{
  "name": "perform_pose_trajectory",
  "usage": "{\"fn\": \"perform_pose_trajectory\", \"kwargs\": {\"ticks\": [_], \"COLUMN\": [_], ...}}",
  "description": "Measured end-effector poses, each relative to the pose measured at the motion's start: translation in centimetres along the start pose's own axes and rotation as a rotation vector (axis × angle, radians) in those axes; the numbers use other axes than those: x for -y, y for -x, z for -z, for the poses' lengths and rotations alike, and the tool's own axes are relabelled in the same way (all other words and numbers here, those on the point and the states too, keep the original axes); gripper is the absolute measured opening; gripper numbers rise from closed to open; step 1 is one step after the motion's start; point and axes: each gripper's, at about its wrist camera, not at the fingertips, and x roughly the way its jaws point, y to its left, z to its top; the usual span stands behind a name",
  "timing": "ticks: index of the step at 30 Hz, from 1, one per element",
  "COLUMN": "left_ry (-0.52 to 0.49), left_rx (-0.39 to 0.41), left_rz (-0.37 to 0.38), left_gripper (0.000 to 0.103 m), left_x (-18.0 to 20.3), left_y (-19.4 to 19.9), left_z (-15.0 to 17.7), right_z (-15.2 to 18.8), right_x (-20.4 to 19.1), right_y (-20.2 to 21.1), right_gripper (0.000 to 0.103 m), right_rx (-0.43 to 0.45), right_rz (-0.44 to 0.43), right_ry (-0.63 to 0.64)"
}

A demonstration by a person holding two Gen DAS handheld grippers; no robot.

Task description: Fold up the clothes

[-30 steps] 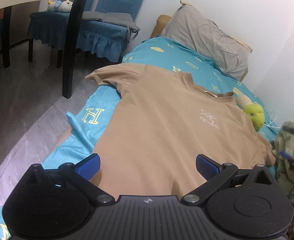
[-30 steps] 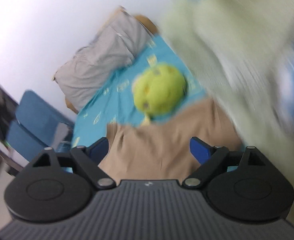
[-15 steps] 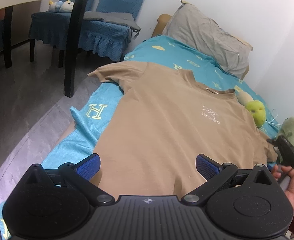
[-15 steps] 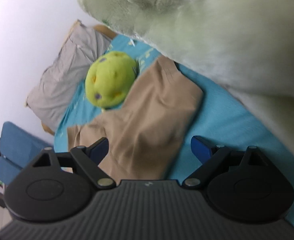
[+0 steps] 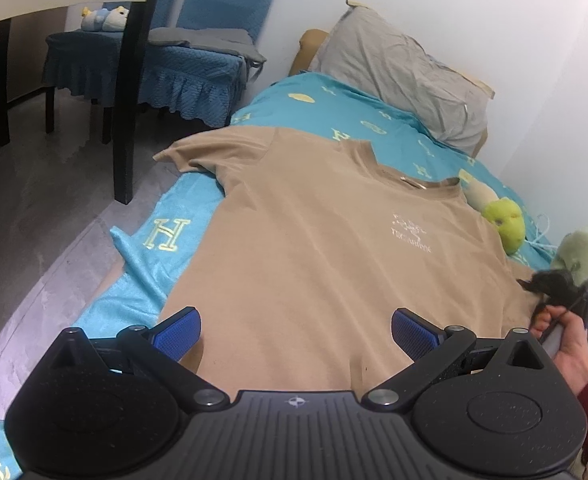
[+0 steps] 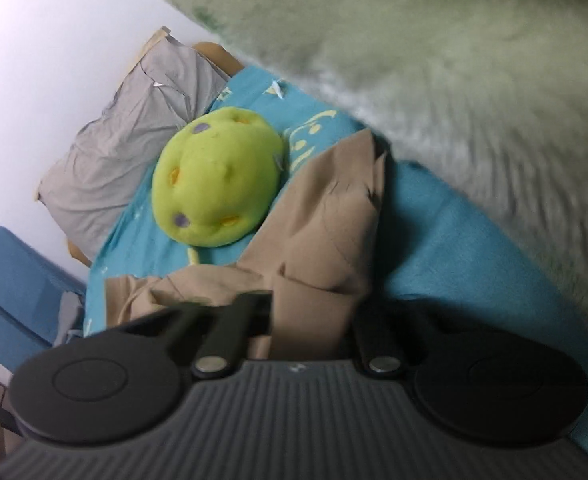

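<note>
A tan T-shirt (image 5: 314,240) lies flat, front up, on the turquoise bed sheet (image 5: 166,236). My left gripper (image 5: 296,330) hovers open over the shirt's hem, its blue pads wide apart with nothing gripped. In the right wrist view my right gripper (image 6: 306,312) is down at the shirt's crumpled right sleeve (image 6: 326,232); its jaws are closing tight, with tan fabric pinched between them. A hand (image 5: 566,340) holds that right gripper (image 5: 550,284) at the shirt's far right edge.
A lime-green plush ball (image 6: 214,180) lies just beyond the sleeve. A pale green fluffy blanket (image 6: 454,80) crowds the right side. A grey pillow (image 5: 402,72) is at the bed's head. A blue-covered chair (image 5: 182,68) and a dark table leg (image 5: 128,92) stand on the floor to the left.
My right gripper came down onto the sleeve, and its jaws went from wide apart to closed on the fabric. The left gripper stayed open and in place.
</note>
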Motion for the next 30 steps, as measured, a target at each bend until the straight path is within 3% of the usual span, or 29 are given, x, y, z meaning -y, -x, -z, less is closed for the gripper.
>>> {"fn": "perform_pose_trajectory", "kwargs": {"ticks": [3,6,13,17,22,24,25,26,30], "left_ry": [0.002,-0.003,-0.022,0.012,0.022,0.009,0.0,-0.008,-0.059], "left_rx": [0.024,0.043,0.077,0.066,0.052,0.045,0.041,0.037,0.027], "left_rz": [-0.013,-0.02,-0.067,-0.1,-0.136,-0.141,-0.143,-0.14,-0.121], "left_gripper": [0.102,0.102,0.102,0.102,0.102,0.102,0.102,0.102,0.102], "left_x": [-0.2,-0.6,-2.8,-4.8,-6.2,-6.2,-6.0,-5.7,-4.3], "left_y": [0.9,1.9,3.5,3.2,2.5,2.0,1.7,1.4,0.9], "left_z": [-0.6,-1.4,-2.8,-3.1,-3.1,-3.0,-2.9,-2.9,-2.4], "right_z": [-0.9,-1.5,5.4,12.1,17.0,17.1,16.8,16.4,14.6], "right_x": [-2.2,-7.0,-22.4,-27.2,-27.7,-27.1,-26.8,-26.6,-26.9], "right_y": [2.1,4.5,7.5,3.6,-0.4,-0.9,-0.9,-0.1,4.2], "right_gripper": [0.008,0.008,0.008,0.009,0.011,0.031,0.07,0.1,0.103], "right_rx": [0.072,0.154,0.264,0.123,-0.023,-0.12,-0.158,-0.166,-0.152], "right_rz": [0.017,0.017,0.038,0.016,-0.012,-0.066,-0.1,-0.139,-0.252], "right_ry": [0.085,0.179,0.643,0.796,0.902,0.855,0.826,0.807,0.782]}}
